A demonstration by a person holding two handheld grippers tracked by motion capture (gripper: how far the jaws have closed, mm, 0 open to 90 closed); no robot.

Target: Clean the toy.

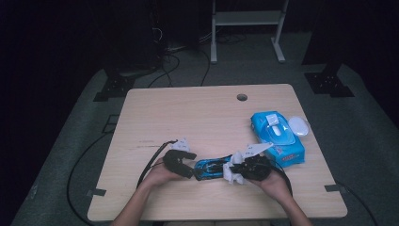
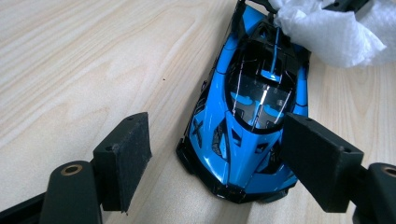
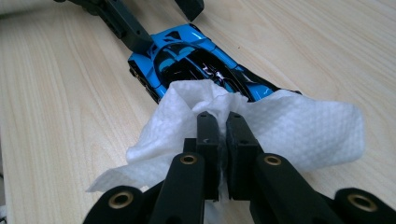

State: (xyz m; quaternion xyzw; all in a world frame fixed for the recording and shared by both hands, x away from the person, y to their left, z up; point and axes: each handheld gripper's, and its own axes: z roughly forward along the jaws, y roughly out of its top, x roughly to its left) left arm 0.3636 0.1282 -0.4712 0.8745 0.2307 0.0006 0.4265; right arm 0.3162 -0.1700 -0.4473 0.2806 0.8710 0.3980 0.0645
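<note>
R tongs [image 3: 218, 122] were clamped tight on a white wipe [image 3: 289, 126], jaws all but meeting w/ the sheet bunched between them; the wipe lay pressed on the rear end of the blue toy car [image 3: 187, 56], spreading out to 3 and 8 o'clock of the jaws in the right gripper view. L tongs [image 2: 217, 149] stood wide apart, straddling the car's nose [image 2: 243, 140]: one pad sat against the car's side at about 4 o'clock in the left gripper view, the other pad stood clear of it at 8 o'clock w/ bare wood between. So no real grip there; can't tell if the near pad pressed or just touched. In the high view the car [image 1: 211, 167] lay on the counter [image 1: 188, 113] at roughly 6 o'clock, near the front edge, between L tongs [image 1: 188, 165] and R tongs [image 1: 237, 168]. A blue wipes pack [image 1: 277, 136] sat at 4 o'clock of the counter, just beyond the R hand, w/ a white oval lid-like item [image 1: 299, 125] beside it toward 3 o'clock.
</note>
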